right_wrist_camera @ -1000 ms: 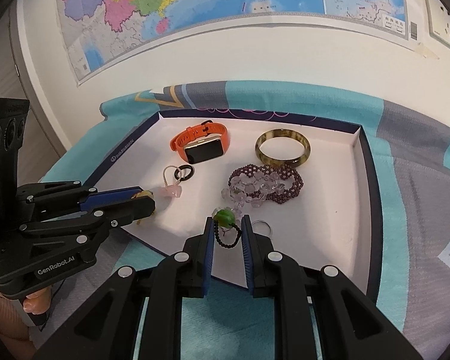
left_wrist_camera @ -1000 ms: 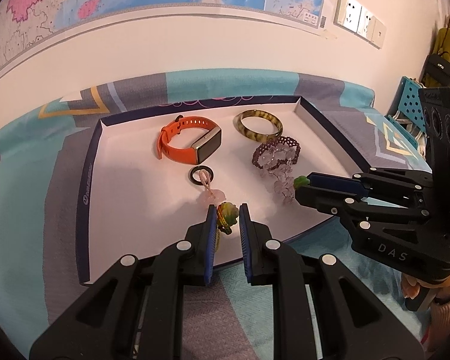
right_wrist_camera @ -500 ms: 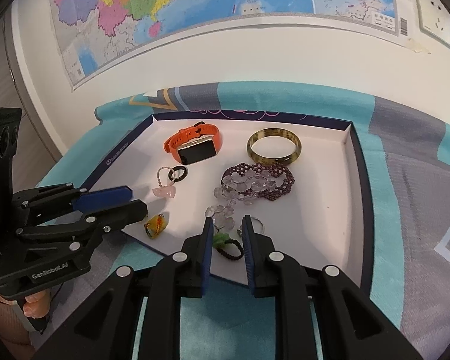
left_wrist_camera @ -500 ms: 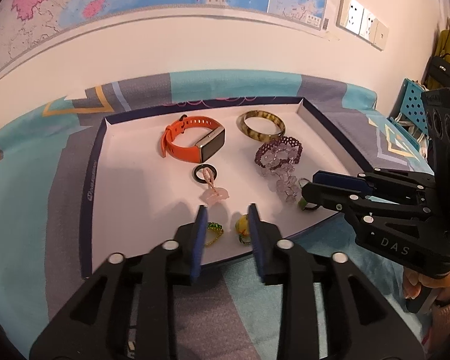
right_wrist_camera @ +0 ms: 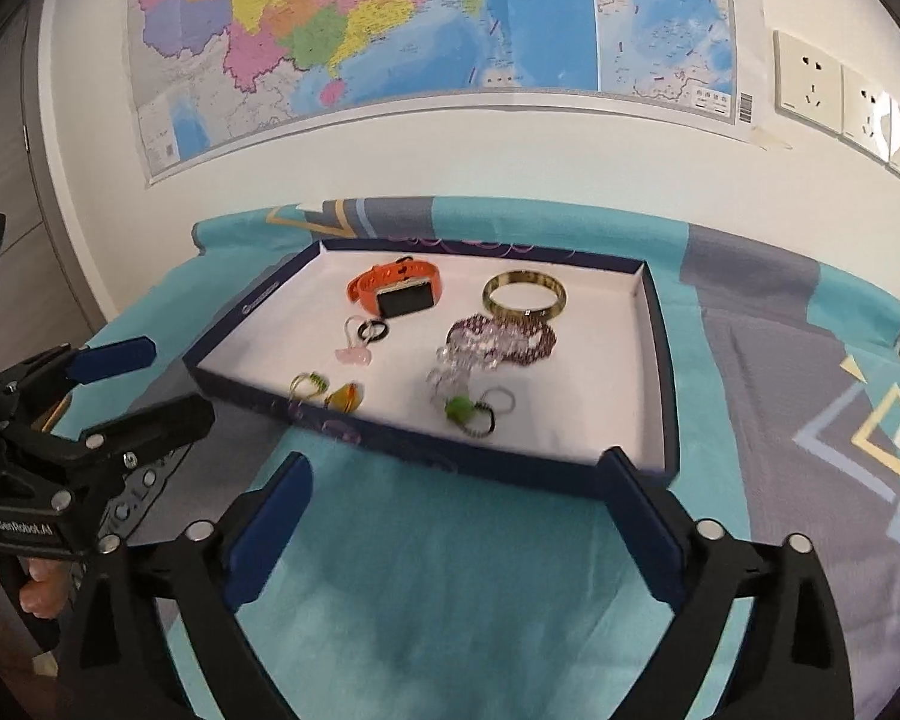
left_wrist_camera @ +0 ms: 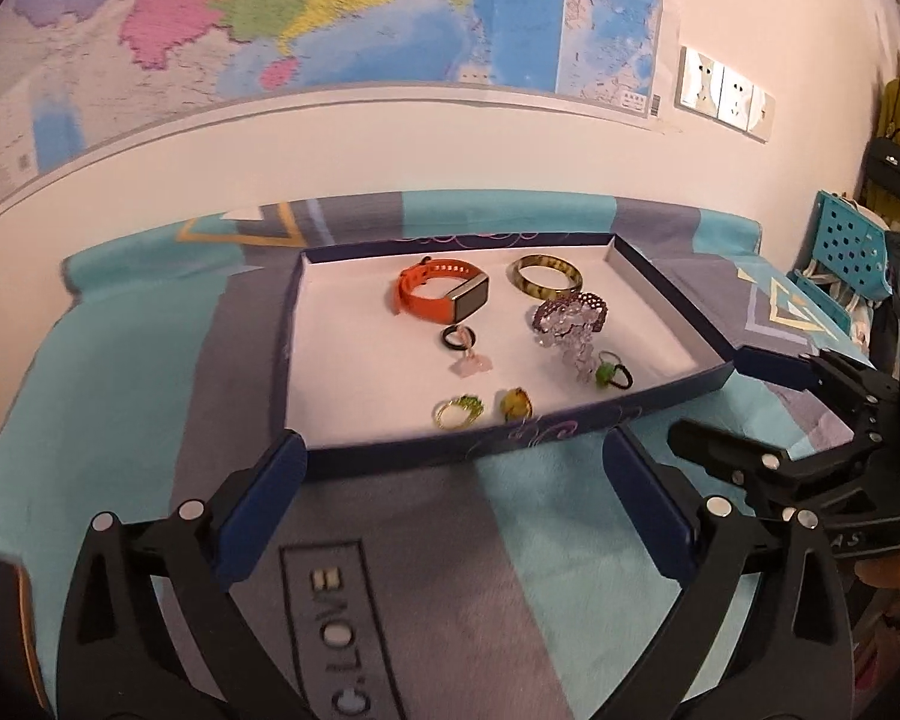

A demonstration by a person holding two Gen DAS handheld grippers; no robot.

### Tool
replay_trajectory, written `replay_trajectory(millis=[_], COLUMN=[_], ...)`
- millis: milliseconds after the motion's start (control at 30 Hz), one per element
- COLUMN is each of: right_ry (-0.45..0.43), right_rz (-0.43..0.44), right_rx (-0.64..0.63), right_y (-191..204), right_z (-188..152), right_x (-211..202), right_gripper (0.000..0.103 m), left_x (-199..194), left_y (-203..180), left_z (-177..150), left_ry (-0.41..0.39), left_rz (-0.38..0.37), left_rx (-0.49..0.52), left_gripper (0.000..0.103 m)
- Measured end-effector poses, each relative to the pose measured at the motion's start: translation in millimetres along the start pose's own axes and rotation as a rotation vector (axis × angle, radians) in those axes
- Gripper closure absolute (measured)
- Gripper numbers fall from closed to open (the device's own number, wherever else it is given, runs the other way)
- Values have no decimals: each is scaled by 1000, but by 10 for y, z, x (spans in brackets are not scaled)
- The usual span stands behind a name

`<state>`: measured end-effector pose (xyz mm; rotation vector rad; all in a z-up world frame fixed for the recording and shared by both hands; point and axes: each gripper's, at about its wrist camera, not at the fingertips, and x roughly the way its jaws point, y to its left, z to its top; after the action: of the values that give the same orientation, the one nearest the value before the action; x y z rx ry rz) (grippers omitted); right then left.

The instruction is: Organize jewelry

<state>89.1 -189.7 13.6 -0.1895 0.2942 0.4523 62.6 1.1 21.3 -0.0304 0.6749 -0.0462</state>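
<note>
Both grippers, left (left_wrist_camera: 453, 495) and right (right_wrist_camera: 456, 507), are being opened wide, fingers empty, near the tray's (left_wrist_camera: 678, 294) front edge, rings (left_wrist_camera: 457, 412) being left sorted inside.

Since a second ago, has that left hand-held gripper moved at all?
Yes. The left hand-held gripper has pulled back out of the tray, toward the camera side of its near wall, and its jaws are opening with nothing between them.

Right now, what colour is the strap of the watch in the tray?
Orange; the watch strap shows best in the left wrist view.
</note>
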Motion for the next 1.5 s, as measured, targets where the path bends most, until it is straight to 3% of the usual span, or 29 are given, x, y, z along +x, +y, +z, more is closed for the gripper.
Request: replay_trajectory(millis=[400,1500], right_ry=[13,45], right_rz=[-25,-22], right_rx=[-3,10], right_y=[138,219], right_z=[-249,-422], right_x=[-229,-271], right_gripper=[7,7], left_x=[-162,-241], left_y=[0,-92], left_z=[-241,-366], left_ry=[19,33], left_rz=[87,131], left_rx=[-53,-60], left_gripper=[6,6])
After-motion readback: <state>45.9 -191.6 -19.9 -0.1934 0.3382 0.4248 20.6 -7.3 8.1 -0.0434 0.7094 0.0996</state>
